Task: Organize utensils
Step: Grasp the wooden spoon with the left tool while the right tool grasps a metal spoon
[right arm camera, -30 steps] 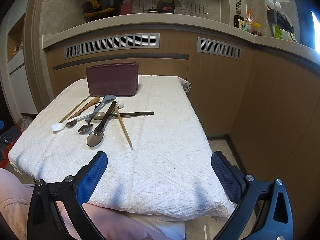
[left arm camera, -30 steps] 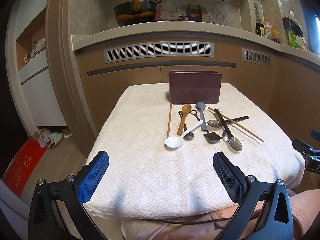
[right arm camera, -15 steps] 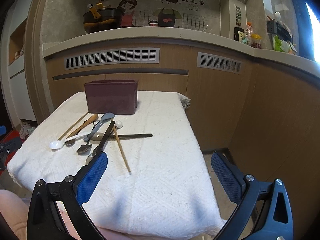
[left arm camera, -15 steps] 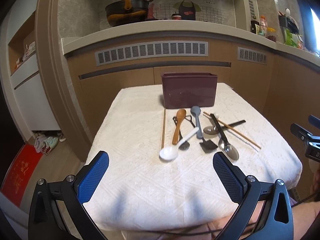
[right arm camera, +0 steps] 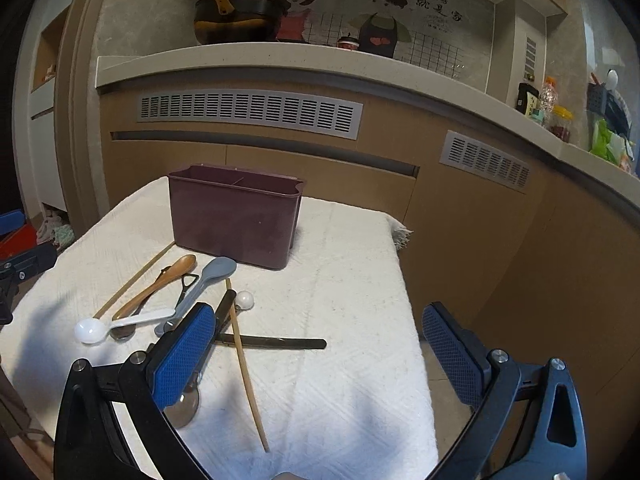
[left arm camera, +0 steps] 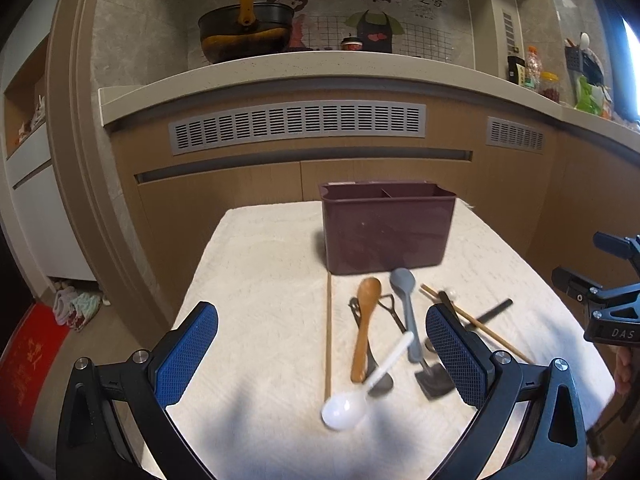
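Hovering above table (left arm camera: 256, 264) near edge, left gripper (left arm camera: 320, 360) wide, holding nothing | right gripper (right arm camera: 320, 356) wide, holding nothing, over table's right side | maroon caddy (left arm camera: 386, 232) at far edge | white spoon (left arm camera: 352, 396), wooden spoon (left arm camera: 365, 328), grey spoon (left arm camera: 406, 304), chopstick (right arm camera: 246, 368) scattered between caddy and near edge.

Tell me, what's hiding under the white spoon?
The white spoon has its handle lying across a dark spoon and the end of the wooden spoon. Its bowl rests on the white cloth. Most of the dark spoon is covered by both, so I can't see it well.
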Demonstrator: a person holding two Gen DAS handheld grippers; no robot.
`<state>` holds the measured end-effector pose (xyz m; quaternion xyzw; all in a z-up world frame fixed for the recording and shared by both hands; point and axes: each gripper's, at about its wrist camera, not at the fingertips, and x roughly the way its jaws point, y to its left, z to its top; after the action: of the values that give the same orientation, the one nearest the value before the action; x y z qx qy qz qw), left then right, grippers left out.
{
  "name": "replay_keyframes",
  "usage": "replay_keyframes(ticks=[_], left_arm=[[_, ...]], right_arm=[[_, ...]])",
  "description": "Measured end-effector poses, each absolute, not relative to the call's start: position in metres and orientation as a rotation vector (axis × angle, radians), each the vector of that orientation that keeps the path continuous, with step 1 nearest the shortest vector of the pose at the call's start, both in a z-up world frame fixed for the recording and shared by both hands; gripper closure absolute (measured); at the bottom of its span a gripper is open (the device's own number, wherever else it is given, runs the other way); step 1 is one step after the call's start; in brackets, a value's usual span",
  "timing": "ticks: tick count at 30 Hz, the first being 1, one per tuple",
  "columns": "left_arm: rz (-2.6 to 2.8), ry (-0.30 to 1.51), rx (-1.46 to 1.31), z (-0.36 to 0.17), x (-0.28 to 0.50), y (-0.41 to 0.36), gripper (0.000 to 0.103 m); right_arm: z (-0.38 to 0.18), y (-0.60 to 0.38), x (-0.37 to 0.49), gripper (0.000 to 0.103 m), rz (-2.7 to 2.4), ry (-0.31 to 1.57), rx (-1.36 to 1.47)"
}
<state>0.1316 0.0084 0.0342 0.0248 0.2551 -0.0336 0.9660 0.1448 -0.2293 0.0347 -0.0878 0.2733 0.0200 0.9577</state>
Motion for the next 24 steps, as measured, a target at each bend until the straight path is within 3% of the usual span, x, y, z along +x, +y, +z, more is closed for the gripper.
replay_keyframes(ticks=[8, 9, 10, 12, 15, 20, 22, 24], left_arm=[[-0.045, 0.571, -0.002, 0.022, 0.175, 0.036, 0.000], [-0.051, 0.583, -0.021, 0.018, 0.177, 0.039, 0.000], [-0.057, 0.595, -0.037, 0.014, 0.179, 0.043, 0.000], [-0.064, 0.618, -0.055, 0.004, 0.182, 0.048, 0.001], [-0.065, 0.628, -0.061, -0.005, 0.181, 0.053, 0.002], [-0.088, 0.643, -0.076, -0.013, 0.181, 0.058, 0.008], [-0.103, 0.661, -0.082, -0.015, 0.184, 0.057, 0.015], [-0.122, 0.679, -0.089, -0.017, 0.187, 0.056, 0.017]], right_arm=[[-0.004, -0.197, 0.196, 0.002, 0.271, 0.739, -0.116], [-0.010, -0.190, 0.200, 0.012, 0.279, 0.759, -0.119], [-0.015, -0.183, 0.203, 0.031, 0.282, 0.774, -0.129], [-0.024, -0.171, 0.212, 0.051, 0.281, 0.806, -0.140], [-0.032, -0.164, 0.226, 0.054, 0.319, 0.866, -0.094], [-0.045, -0.157, 0.245, 0.067, 0.305, 0.928, -0.112], [-0.051, -0.158, 0.250, 0.088, 0.294, 0.959, -0.116], [-0.051, -0.163, 0.250, 0.093, 0.300, 0.958, -0.112]])
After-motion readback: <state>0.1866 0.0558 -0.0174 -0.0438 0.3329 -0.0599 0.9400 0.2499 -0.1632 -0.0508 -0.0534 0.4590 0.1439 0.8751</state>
